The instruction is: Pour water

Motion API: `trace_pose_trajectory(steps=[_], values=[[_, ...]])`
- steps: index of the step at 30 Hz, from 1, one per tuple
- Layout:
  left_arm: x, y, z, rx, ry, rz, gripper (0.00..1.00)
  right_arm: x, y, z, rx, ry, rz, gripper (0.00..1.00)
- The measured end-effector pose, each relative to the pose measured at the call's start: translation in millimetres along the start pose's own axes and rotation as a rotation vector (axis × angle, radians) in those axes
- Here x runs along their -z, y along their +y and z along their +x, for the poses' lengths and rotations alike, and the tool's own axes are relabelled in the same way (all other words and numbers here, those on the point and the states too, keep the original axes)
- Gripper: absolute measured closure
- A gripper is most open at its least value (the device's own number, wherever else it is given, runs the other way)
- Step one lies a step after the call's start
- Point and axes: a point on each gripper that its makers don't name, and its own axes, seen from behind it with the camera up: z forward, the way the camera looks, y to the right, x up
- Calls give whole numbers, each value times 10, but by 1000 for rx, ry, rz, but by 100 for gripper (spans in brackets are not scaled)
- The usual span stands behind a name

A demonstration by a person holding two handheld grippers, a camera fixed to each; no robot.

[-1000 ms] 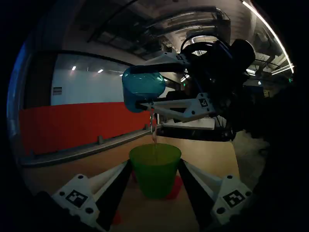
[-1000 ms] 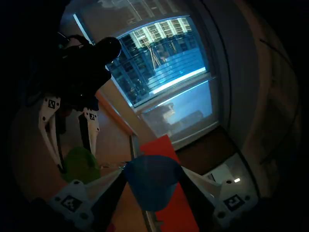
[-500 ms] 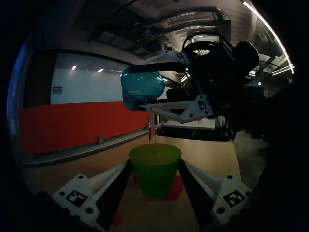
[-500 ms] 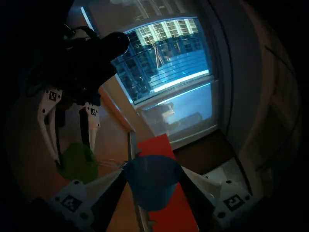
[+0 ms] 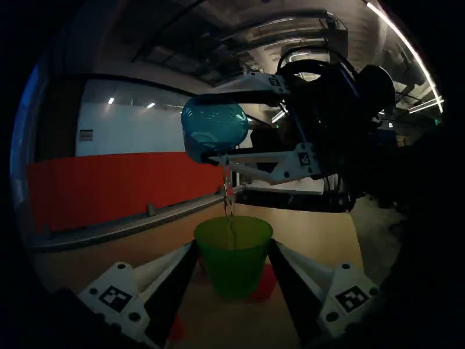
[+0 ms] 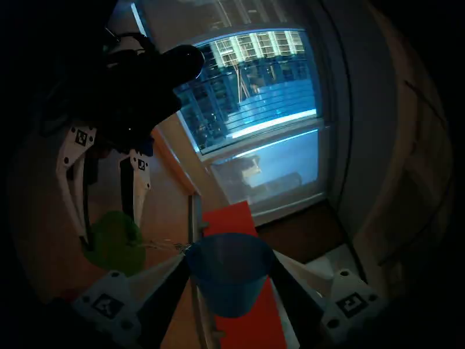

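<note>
In the left gripper view, the left gripper [image 5: 232, 250] pinches the green cup [image 5: 233, 264] between its two fingers, one against each side. The cup stands upright at near centre, low over the wooden table [image 5: 314, 232]. A flat red piece [image 5: 266, 280] lies just under and beside its base; what it is cannot be told.

Farther off and higher, the right gripper [image 5: 206, 131] clamps the blue cup [image 5: 214, 128], which is tipped over with its mouth turned down and towards the green cup. A thin stream of water [image 5: 228, 198] runs from its lower rim straight down into the green cup's open mouth.

In the right gripper view, the blue cup sits squeezed between that gripper's own fingers at near centre. The green cup is to its left, just beyond the rim. A window [image 6: 261, 104] lies far behind.
</note>
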Motion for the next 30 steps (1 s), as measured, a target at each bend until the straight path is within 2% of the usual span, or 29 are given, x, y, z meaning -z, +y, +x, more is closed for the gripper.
trace_pose_trajectory(steps=[30], values=[[-51,-22,69,-8,-2,1,15,-20,123,-7,121,-14,-24,9]])
